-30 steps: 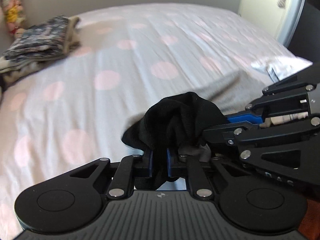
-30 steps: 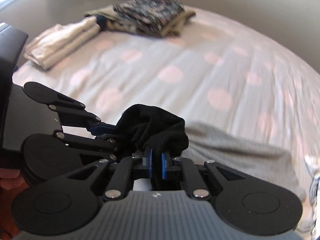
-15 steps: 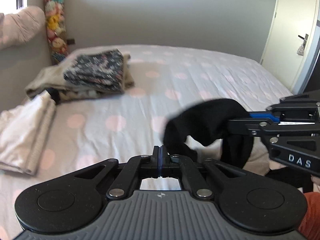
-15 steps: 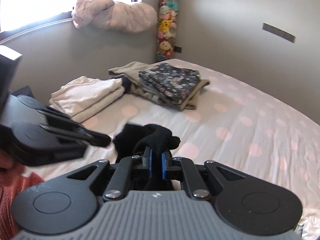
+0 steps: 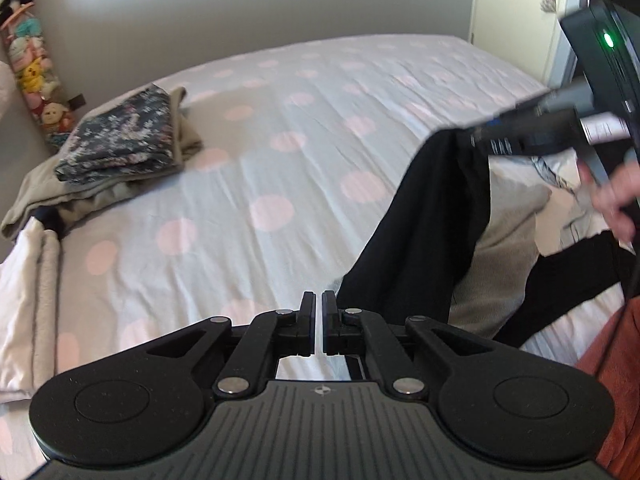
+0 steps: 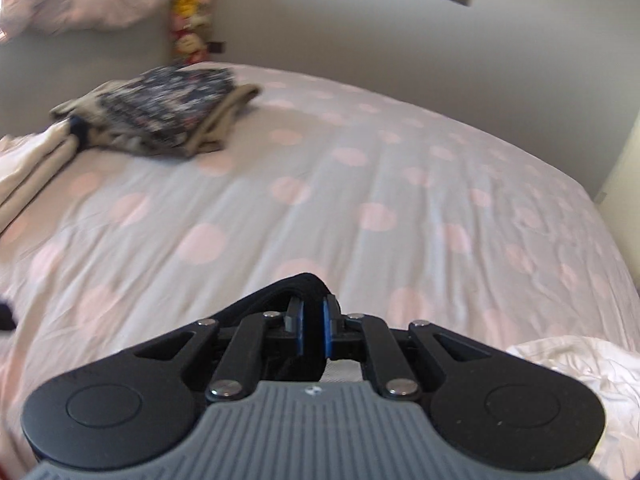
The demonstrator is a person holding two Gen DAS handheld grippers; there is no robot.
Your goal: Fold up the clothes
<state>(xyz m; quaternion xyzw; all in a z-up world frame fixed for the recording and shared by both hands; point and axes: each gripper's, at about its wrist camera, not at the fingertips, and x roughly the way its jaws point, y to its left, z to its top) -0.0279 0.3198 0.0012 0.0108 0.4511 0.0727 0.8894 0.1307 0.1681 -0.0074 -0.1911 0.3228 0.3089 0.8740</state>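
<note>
Black garment: we see it hanging in the air over the near right part of the bed, held at its top edge and draping down and toward us, with a lower part trailing off to the right.
Long axis: it runs from the high grip at the upper right down to the lower left, ending just right of our left gripper.
Right gripper: its jaws are clamped on a fold of the black cloth, which arches over the fingertips in the right wrist view; from the left wrist view this gripper is blurred, so we read the grip mainly from its own camera.
Left gripper: its jaws stand nearly together with only a thin slit between them and nothing in it.
Nearer hand: we judge the left gripper is the nearer one to the free lower edge, which lies just to its right and slightly ahead.
Under the garment: a grey cloth lies on the bed behind it.
Folded pile: it sits well apart, at the far left of the bed.
Next move: we judge the free lower edge needs a second hold, and the left jaws must part to take it.
</note>
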